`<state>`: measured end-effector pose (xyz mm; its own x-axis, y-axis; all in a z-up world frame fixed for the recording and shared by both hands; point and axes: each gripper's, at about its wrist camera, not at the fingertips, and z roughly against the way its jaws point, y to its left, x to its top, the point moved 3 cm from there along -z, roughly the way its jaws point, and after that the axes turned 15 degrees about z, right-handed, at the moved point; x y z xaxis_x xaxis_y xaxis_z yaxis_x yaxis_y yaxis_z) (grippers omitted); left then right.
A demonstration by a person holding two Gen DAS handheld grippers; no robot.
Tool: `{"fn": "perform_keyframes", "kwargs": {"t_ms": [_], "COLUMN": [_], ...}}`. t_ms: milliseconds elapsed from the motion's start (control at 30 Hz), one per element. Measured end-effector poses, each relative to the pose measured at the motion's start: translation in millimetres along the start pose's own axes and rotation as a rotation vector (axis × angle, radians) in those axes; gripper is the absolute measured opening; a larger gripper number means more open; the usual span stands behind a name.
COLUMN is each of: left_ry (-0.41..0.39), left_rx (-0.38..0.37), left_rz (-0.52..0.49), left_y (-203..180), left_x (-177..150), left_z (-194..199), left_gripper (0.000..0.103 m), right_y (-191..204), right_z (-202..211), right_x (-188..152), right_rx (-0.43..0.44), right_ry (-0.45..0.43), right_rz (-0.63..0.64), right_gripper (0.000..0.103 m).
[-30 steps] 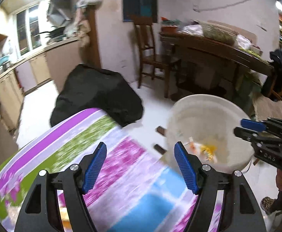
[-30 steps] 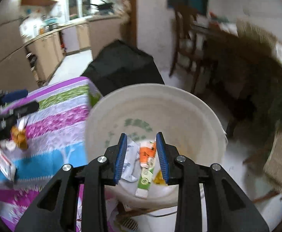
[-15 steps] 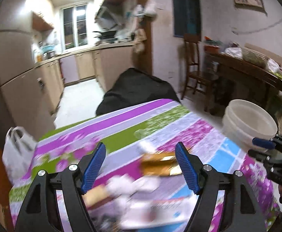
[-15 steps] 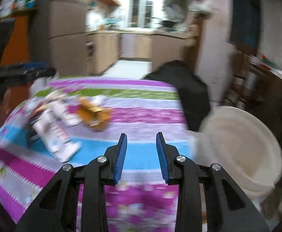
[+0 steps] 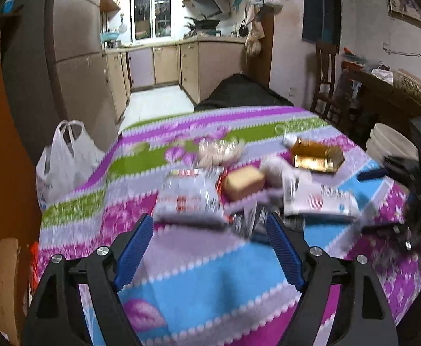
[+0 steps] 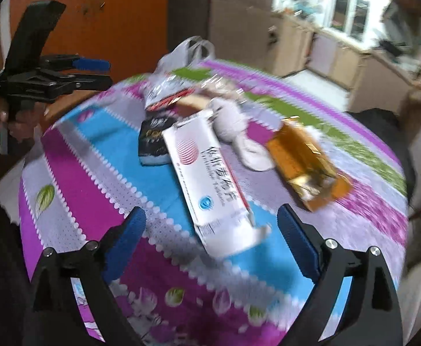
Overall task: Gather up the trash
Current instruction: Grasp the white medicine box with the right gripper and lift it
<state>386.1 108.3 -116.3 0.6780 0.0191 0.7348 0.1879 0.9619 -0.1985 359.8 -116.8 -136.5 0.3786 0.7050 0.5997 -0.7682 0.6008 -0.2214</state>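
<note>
The trash lies in a loose cluster on the counter (image 6: 95, 178), which is covered with a striped cloth in purple, green, blue and magenta. Nearest the right claw (image 6: 211, 232) is a long white carton (image 6: 207, 178) with a red round mark and a torn near end; it lies flat, pointing between the two blue pads. Beside it, touching its far left edge, is a small black packet (image 6: 152, 141). To the right lies a gold foil wrapper (image 6: 305, 167), and between the two sits crumpled white tissue (image 6: 233, 124). Farther back is a clear plastic wrapper with red print (image 6: 164, 92); motion blur makes its shape uncertain.

The right claw's jaws are opening, spread wide, with nothing between the pads. The left claw (image 5: 210, 253) is also opening and holds nothing; bare cloth lies under it, with the plastic wrapper just ahead.

The near part of the cloth is free of objects. A white plastic bag (image 5: 66, 158) hangs at the counter's left edge. Stacked white basins (image 5: 392, 144) stand off the right edge.
</note>
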Motion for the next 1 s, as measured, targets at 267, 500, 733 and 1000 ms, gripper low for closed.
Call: {"fn": "perform_keyframes", "kwargs": {"t_ms": [267,500,733,1000], "left_ry": [0.057,0.082,0.073,0.144], "left_rx": [-0.024,0.001,-0.006,-0.062], "left_rz": [0.031,0.041,0.05,0.149], "left_y": [-14,-17,-18,-50], "left_x": [-14,-19,-18,-23], "left_z": [-18,-26,-16,-37], "left_gripper": [0.083,0.087,0.091,0.093], "right_y": [-12,27,96,87], "right_z": [-47,-32,18,106], "right_x": [12,23,1,-99], "right_rx": [0.137,0.12,0.195,-0.019], "right_ry": [0.113,0.081,0.026,-0.089], "right_rz": [0.033,0.003,-0.07,-0.517], "right_gripper": [0.069,0.047,0.047,0.047]}}
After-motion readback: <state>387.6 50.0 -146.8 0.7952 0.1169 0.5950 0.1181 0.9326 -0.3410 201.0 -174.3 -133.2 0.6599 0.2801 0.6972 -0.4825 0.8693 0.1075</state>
